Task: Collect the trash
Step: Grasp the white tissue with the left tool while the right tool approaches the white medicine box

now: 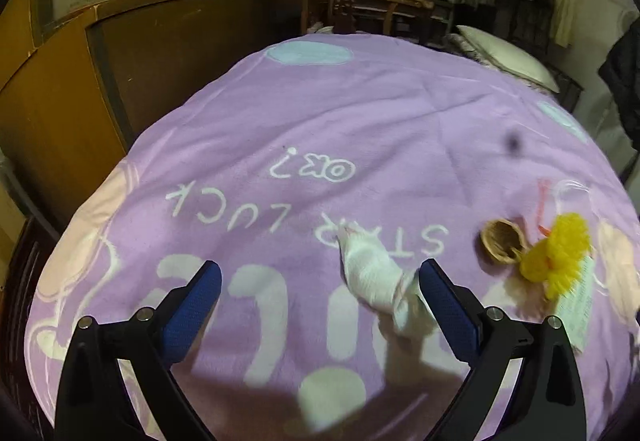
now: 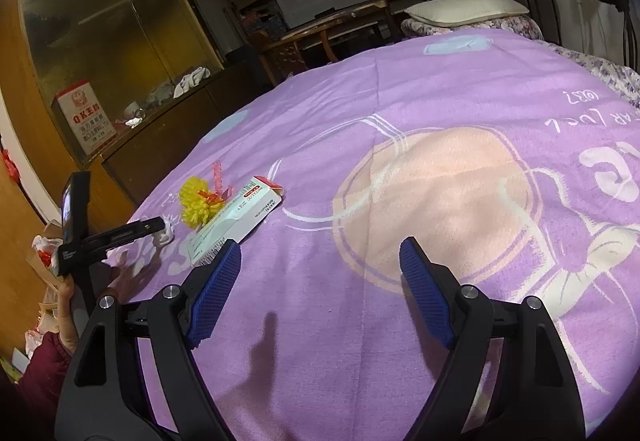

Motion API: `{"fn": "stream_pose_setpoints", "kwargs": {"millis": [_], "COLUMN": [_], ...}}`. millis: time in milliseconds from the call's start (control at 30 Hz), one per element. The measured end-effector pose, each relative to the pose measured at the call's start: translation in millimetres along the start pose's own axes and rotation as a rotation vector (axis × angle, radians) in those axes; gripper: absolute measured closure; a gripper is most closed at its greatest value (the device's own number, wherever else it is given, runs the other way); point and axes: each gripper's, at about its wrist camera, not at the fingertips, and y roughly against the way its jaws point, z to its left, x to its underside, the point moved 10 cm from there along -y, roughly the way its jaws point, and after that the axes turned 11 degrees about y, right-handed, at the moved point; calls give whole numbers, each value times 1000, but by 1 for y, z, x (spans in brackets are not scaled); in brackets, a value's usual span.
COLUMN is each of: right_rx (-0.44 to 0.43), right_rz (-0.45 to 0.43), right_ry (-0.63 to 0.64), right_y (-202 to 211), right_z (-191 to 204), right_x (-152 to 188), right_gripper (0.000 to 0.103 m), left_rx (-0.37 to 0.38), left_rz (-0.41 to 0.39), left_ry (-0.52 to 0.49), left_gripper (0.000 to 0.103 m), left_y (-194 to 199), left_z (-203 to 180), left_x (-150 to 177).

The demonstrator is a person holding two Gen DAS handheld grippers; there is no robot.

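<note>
Trash lies on a purple bedspread (image 1: pixel 320 113). In the left wrist view a crumpled white tissue (image 1: pixel 374 277) lies just left of my right finger, with a brown nut shell (image 1: pixel 503 241), a yellow pom-pom (image 1: pixel 558 253) and a white carton (image 1: pixel 576 301) to the right. My left gripper (image 1: pixel 320 273) is open and empty over the bedspread, the tissue partly between its fingers. In the right wrist view the yellow pom-pom (image 2: pixel 198 203) and the white carton (image 2: pixel 232 225) lie ahead on the left. My right gripper (image 2: pixel 320 261) is open and empty; the carton's near end touches its left finger. My left gripper (image 2: pixel 120 233) shows at the left edge.
A wooden cabinet (image 1: pixel 60 113) with a red and white box (image 2: pixel 86 117) stands left of the bed. A pillow (image 2: pixel 464 11) lies at the bed's far end, with a wooden table (image 2: pixel 340 21) beyond. Paper and bags (image 2: pixel 42 253) lie on the floor at left.
</note>
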Motion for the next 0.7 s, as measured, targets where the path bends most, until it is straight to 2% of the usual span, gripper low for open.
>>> {"fn": "stream_pose_setpoints", "kwargs": {"millis": [100,233,333,500,533,600,633,667,700], "right_rx": [3,4,1,1,2,5,6,8,9], "right_rz": [6,12,15,23,25,28,30,33,34], "right_ry": [1,-5,-6,-4,-4,-4,-4,-4,-4], "right_y": [-1,-2,-3,-6,-6,-7,-7,-8,-8], "right_z": [-1,-1,-1,0,0,0,0,0,0], "right_x": [0,0,0,1,1,1,2,2,2], "right_gripper": [24,24,24,24,24,24,24,24,24], "left_rx": [24,36,47,77,92,118,128,156,189], "left_rz": [-15,13,38,32,39,66,73,78,77], "left_ry": [-75,-97,-64,-33,-42,-73,-82,-85,-76], "left_gripper": [6,6,6,8,14,33,55,69,75], "left_y": [2,-2,-11,-15,-17,-22,-23,-21,-17], "left_z": [-18,-30,-31,-37,-42,-52,-55,-58,-59], "left_x": [4,12,11,5,5,9,10,12,14]}}
